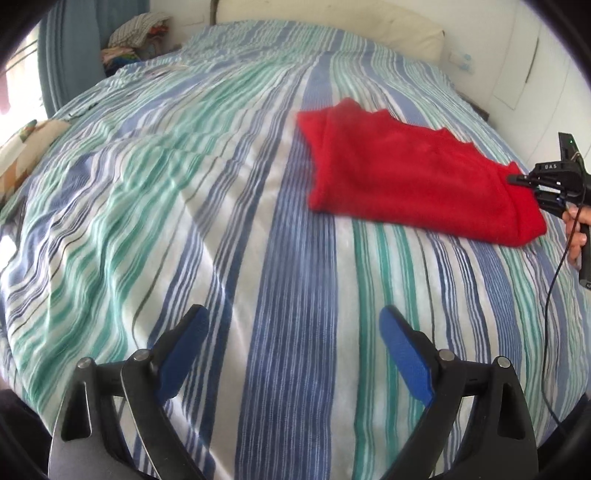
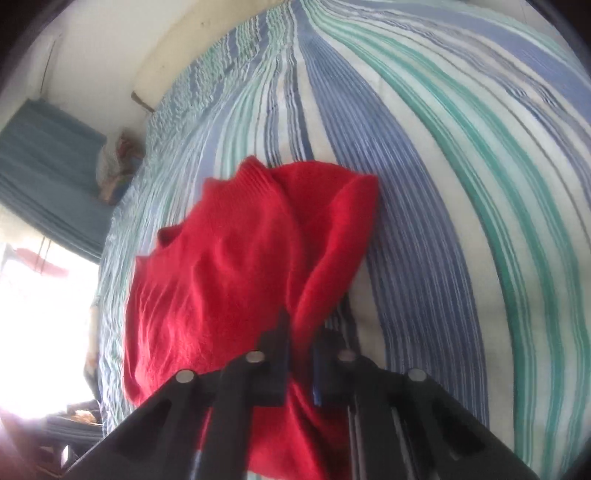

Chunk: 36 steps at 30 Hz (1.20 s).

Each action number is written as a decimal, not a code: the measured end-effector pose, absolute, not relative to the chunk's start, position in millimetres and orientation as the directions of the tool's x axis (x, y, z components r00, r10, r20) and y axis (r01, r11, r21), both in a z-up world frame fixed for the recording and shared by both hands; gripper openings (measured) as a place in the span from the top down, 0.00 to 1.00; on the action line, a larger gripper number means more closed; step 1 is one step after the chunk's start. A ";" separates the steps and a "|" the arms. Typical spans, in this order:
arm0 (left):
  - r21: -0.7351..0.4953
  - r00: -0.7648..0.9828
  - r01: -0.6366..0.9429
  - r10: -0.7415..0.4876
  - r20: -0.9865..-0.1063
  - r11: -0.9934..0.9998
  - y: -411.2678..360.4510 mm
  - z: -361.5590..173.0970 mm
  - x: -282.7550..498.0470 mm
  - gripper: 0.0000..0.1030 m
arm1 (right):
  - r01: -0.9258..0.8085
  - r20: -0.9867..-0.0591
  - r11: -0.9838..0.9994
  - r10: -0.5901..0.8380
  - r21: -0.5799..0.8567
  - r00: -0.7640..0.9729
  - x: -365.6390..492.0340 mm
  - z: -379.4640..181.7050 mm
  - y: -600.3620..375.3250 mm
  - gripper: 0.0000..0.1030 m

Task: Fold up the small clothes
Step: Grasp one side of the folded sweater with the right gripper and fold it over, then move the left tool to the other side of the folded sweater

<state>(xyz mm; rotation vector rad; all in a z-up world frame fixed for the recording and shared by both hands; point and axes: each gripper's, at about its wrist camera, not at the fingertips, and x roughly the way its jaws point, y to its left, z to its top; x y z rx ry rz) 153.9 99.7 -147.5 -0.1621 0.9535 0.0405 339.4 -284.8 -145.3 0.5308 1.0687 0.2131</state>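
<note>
A red knitted garment (image 1: 406, 173) lies partly folded on the striped bedspread (image 1: 207, 206), to the right in the left wrist view. My right gripper (image 1: 517, 180) pinches its near right edge. In the right wrist view the red garment (image 2: 236, 266) fills the middle, and a fold of it is clamped between the jaws of my right gripper (image 2: 301, 332), which is shut on it. My left gripper (image 1: 293, 325) hovers over bare bedspread well to the left of the garment, its blue pads (image 1: 402, 354) wide apart with nothing between them.
A cream pillow (image 1: 332, 33) lies at the head of the bed. A pile of clothes (image 1: 136, 37) sits at the far left corner by a blue curtain (image 1: 70, 55). A patterned cushion (image 1: 26, 147) rests at the left edge. A hand (image 1: 578, 232) holds the right gripper's handle.
</note>
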 end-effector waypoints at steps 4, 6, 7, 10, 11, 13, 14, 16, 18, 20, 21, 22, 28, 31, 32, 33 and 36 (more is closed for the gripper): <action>-0.203 0.610 -0.167 -0.061 -0.790 0.965 124.1 -141.9 158.2 0.09 | -0.050 -0.747 0.871 0.447 0.488 0.492 342.2 -80.5 -216.6 0.92; -0.230 0.625 -0.193 -0.061 -0.778 0.954 136.6 -140.0 156.0 0.09 | -0.122 -0.743 0.876 0.464 0.467 0.482 345.8 -58.2 -171.2 0.91; -0.240 0.629 -0.207 -0.059 -0.775 0.948 142.7 -140.4 153.6 0.09 | -0.152 -0.745 0.874 0.475 0.461 0.469 347.9 -52.7 -145.9 0.91; -0.268 0.623 -0.248 -0.058 -0.780 0.931 158.4 -144.9 149.5 0.09 | -0.236 -0.754 0.866 0.500 0.440 0.427 356.7 -51.0 -72.4 0.91; -0.276 0.621 -0.259 -0.059 -0.782 0.925 162.8 -146.0 148.9 0.09 | -0.258 -0.763 0.869 0.494 0.422 0.416 357.6 -56.5 -50.9 0.91; -0.290 0.618 -0.278 -0.060 -0.784 0.916 170.0 -147.8 147.9 0.09 | -0.280 -0.785 0.876 0.478 0.393 0.395 360.4 -74.9 -13.6 0.91; -0.295 0.619 -0.284 -0.060 -0.783 0.913 172.2 -147.8 147.7 0.09 | -0.283 -0.794 0.881 0.468 0.380 0.388 361.2 -86.7 1.9 0.90; -0.297 0.624 -0.293 -0.053 -0.779 0.909 175.6 -147.0 147.0 0.09 | -0.292 -0.787 0.852 0.516 0.434 0.338 362.0 -113.3 23.4 0.78; -0.301 0.626 -0.306 -0.047 -0.778 0.903 179.9 -146.9 146.7 0.09 | -0.264 -0.737 0.761 0.645 0.593 0.203 359.1 -134.9 35.8 0.62; -0.318 0.627 -0.316 -0.054 -0.777 0.894 184.9 -147.6 146.7 0.09 | -0.269 -0.681 0.705 0.707 0.656 0.191 347.0 -130.4 33.4 0.62; -0.325 0.628 -0.321 -0.057 -0.776 0.890 187.3 -148.0 147.2 0.09 | -0.308 -0.670 0.699 0.712 0.646 0.209 340.1 -120.9 28.9 0.61; -0.332 0.630 -0.325 -0.059 -0.774 0.886 189.5 -148.0 147.5 0.09 | -0.348 -0.670 0.703 0.705 0.620 0.231 333.9 -110.3 20.8 0.61; -0.347 0.628 -0.333 -0.068 -0.775 0.877 191.1 -150.0 148.8 0.09 | -0.486 -0.805 0.856 0.411 0.178 0.428 300.5 -79.3 -33.2 0.60; -0.317 0.621 -0.318 -0.057 -0.782 0.893 181.8 -151.5 150.6 0.09 | -0.492 -0.843 0.860 0.361 0.135 0.400 301.8 -106.0 -34.9 0.60; -0.299 0.619 -0.313 -0.045 -0.784 0.901 178.4 -151.9 150.9 0.09 | -0.492 -0.840 0.861 0.356 0.125 0.409 301.4 -114.0 -25.2 0.60; -0.282 0.616 -0.309 -0.035 -0.787 0.908 175.5 -152.5 151.0 0.09 | -0.493 -0.827 0.860 0.371 0.134 0.422 299.6 -119.2 -14.9 0.60; -0.257 0.603 -0.304 -0.023 -0.797 0.917 172.2 -155.7 152.0 0.09 | -0.526 -0.817 0.835 0.413 0.162 0.403 290.6 -145.4 32.7 0.60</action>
